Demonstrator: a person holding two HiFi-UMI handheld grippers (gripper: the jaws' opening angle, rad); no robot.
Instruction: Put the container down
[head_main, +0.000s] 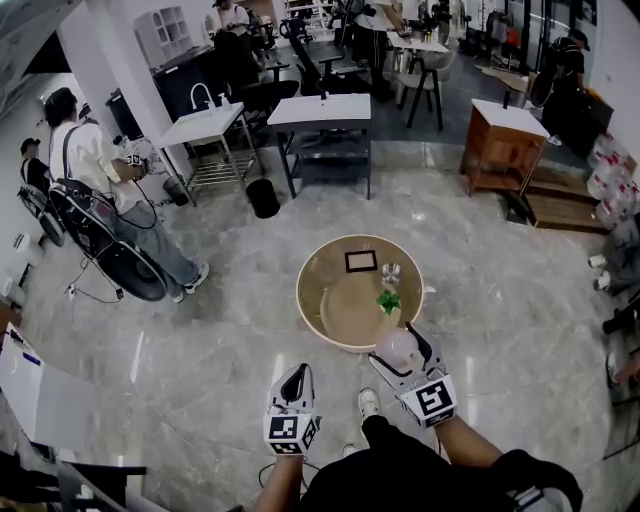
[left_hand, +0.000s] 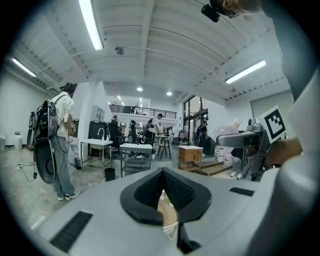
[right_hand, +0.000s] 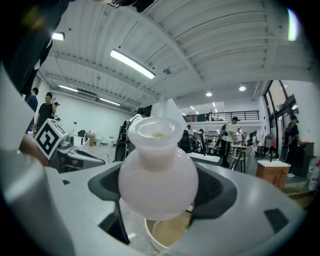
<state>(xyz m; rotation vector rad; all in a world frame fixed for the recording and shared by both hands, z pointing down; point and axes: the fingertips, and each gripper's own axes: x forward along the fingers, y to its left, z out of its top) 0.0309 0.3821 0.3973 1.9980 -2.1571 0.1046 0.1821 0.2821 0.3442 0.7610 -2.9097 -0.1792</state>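
1. Judging by how things lie, the putting-down is not yet done. The container (right_hand: 157, 175), a frosted, round-bellied vessel with a short open neck, is up in the air in the right gripper (head_main: 401, 347) and rests on nothing.
2. It hangs upright close to the near edge of the round bench (head_main: 340, 312), a low tan-topped one with a pale rim standing on the marble floor (head_main: 200, 330). From where I stand, I cannot tell whether it is already over the top or just short of it.
3. What is left, as I read it, is to bring it in over the top and lower it until the base sits flat. After that the jaws must let go and draw back.
4. The near half of the bench top is bare, so there looks to be room. Farther back sit a small dark frame (head_main: 361, 262), a clear glass (head_main: 390, 272) and a bit of green (head_main: 388, 300). The green is nearest the container, so I would set down short of it.
5. The right gripper is clamped on the container. Its jaws stand wide, with one dark pad against each side of the belly and the neck poking up above them.
6. The left gripper (head_main: 295, 374) carries nothing. Its jaws are together, leaving only a thin slit through which the bench top shows. It hovers to the left of the container, over the floor short of the bench.
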